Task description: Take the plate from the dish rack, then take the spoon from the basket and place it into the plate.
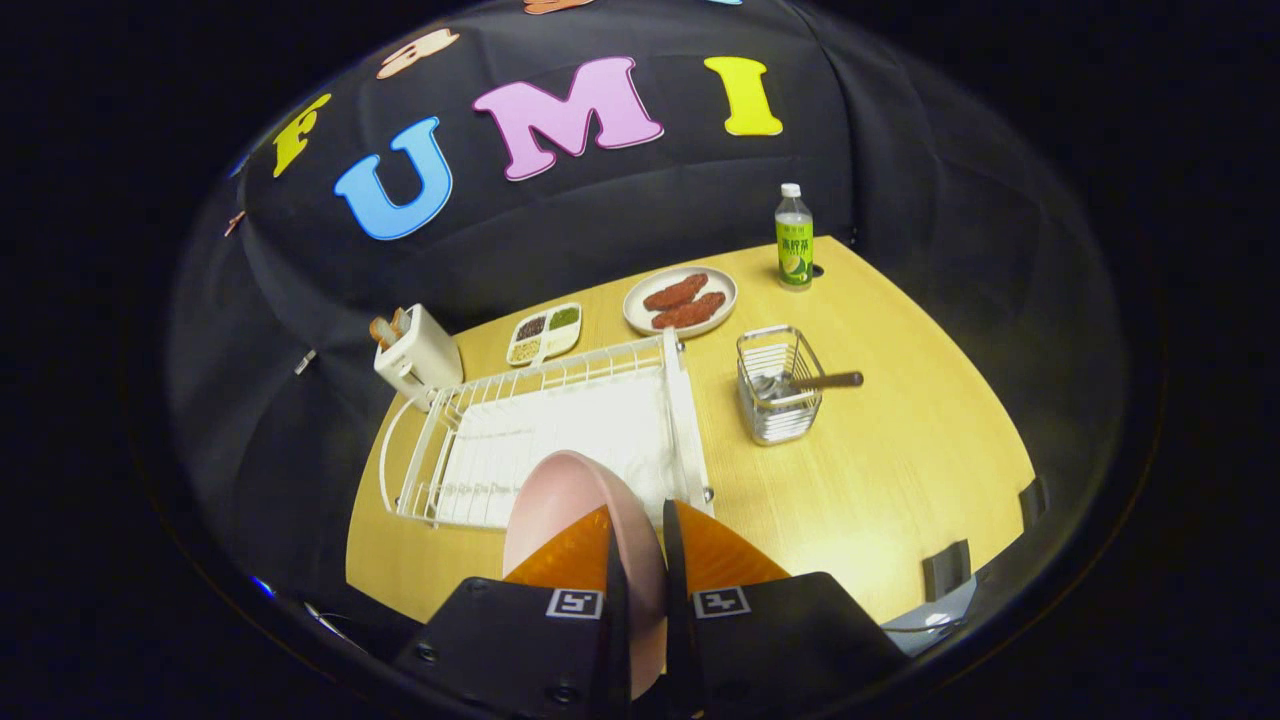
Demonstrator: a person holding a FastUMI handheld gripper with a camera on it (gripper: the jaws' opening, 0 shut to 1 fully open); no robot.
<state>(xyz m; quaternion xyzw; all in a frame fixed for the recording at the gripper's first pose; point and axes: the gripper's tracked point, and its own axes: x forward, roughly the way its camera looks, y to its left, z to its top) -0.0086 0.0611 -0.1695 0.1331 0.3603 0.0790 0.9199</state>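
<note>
Gripper pinching the pink plate: both fingers pressed on its rim, one each side, plate held edge-on between them. Plate is plain matte pink, round, shallow, standing upright and leaning toward 11 o'clock; its face bulges out past the left finger. No hand or arm visible; the gripper is raised above the near table edge, angled down at the scene, fingers pointing toward 12 o'clock.

Just beyond the plate, at 12 to 11 o'clock, the white wire dish rack with a white tray inside sits on the wooden table. At 1 o'clock of the fingers, the wire basket stands apart from the rack; the spoon lies in it, bowl inside, dark handle sticking out over the rim toward 3 o'clock.

Farther out:
- 12 o'clock: beige plate with two brown pieces.
- 1 o'clock: green-label bottle, upright.
- 11 o'clock: divided dish, then white toaster with bread in it.
</note>
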